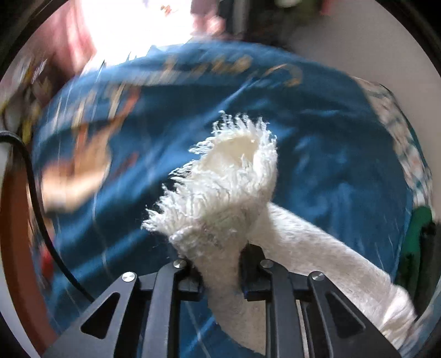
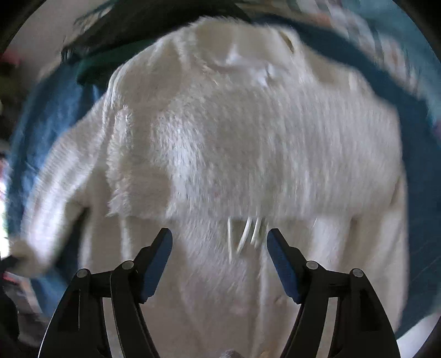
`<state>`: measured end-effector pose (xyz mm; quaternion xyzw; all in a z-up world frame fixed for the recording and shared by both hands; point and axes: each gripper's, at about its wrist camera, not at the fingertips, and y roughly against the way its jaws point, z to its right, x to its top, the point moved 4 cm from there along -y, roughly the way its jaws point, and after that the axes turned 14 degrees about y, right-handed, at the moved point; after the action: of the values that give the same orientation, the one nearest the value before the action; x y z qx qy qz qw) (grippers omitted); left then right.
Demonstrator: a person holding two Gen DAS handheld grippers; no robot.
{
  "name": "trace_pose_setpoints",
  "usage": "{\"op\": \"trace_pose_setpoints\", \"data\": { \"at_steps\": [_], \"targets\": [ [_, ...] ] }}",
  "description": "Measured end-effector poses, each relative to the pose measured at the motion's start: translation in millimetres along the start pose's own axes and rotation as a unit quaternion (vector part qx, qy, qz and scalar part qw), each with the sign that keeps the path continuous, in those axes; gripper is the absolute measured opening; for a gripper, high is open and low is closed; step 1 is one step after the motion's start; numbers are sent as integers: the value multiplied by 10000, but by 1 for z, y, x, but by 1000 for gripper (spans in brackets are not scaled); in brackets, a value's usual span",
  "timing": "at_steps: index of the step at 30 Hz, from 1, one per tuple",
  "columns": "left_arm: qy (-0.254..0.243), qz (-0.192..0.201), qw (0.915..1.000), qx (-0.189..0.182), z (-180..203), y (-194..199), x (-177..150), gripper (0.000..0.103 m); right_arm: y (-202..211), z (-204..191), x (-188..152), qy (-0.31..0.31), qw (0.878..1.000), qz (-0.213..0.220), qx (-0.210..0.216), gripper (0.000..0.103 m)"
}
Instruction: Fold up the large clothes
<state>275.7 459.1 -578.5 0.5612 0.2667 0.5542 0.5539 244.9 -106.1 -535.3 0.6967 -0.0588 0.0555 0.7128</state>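
Left gripper [image 1: 220, 264] is clamped on a fringed end of the white sweater [image 1: 228, 176], the cloth bunched between its jaws and the fringe fanning out above them. From there a sleeve-like strip trails down to the right over the blue sheet [image 1: 317, 132], which carries a blurred printed pattern. Right gripper [image 2: 219, 247] hangs with its jaws wide apart, holding nothing, above the sweater [image 2: 248, 132], which lies spread flat on the sheet [image 2: 41, 124]; loose fringe strands show between the jaws.

A blue printed bedspread [image 1: 317, 154] fills the ground ahead of the tongs; bright window glare [image 1: 132, 24] beyond, upper left.
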Motion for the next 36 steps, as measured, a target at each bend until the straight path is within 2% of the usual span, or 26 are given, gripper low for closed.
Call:
{"op": "trace_pose_setpoints", "data": {
  "at_steps": [2, 3, 6, 10, 12, 14, 16, 20, 22, 24, 29, 31, 33, 34, 35, 36],
  "targets": [
    [-432, 247, 9988, -46, 18, 15, 3, 14, -7, -14, 14, 364, 9966, -71, -734, 73],
    [-774, 440, 9960, -39, 30, 25, 8, 14, -11, -18, 19, 423, 9948, -106, -922, 73],
    [-1414, 814, 9866, -53, 54, 49, -6, 14, -33, -35, 37, 523, 9916, -156, -1174, 73],
    [-1947, 973, 9759, -122, 60, 82, -35, 14, -56, -55, 48, 712, 9877, -182, -1382, 73],
    [-2193, 1104, 9692, -206, 68, 95, -45, 14, -56, -54, 50, 661, 9891, -118, -1308, 73],
    [-2399, 1261, 9622, -261, 78, 112, -60, 13, -46, -50, 53, 476, 9935, -12, -1032, 73],
    [-2637, 1353, 9540, -451, 93, 127, -73, 13, -35, -42, 51, 274, 9956, 78, -888, 73],
    [-3128, 1302, 9367, -881, 134, 158, -113, 13, -12, 0, 35, -165, 9970, 226, -718, 74],
    [-3458, 1078, 9245, -1186, 158, 167, -145, 13, -10, 22, 27, -271, 9965, 249, -751, 80],
    [-3721, 930, 9133, -1373, 178, 176, -176, 13, -12, 44, 19, -409, 9956, 224, -809, 81],
    [-4615, 586, 8650, -1883, 225, 199, -283, 13, -11, 100, -3, -799, 9927, 248, -867, 81],
    [-4917, 211, 8457, -2063, 245, 204, -339, 13, -11, 131, -19, -1060, 9899, 212, -919, 81],
    [-5082, -58, 8339, -2152, 261, 208, -382, 13, -10, 162, -38, -1382, 9860, 166, -916, 81],
    [-5200, -275, 8236, -2249, 269, 209, -414, 13, -10, 181, -52, -1605, 9829, 126, -894, 81],
    [-5278, -401, 8174, -2276, 275, 210, -438, 13, -10, 193, -63, -1756, 9805, 79, -875, 81],
    [-5302, -479, 8151, -2285, 284, 212, -455, 13, -12, 213, -80, -1968, 9767, -12, -850, 81]
  ]
}}
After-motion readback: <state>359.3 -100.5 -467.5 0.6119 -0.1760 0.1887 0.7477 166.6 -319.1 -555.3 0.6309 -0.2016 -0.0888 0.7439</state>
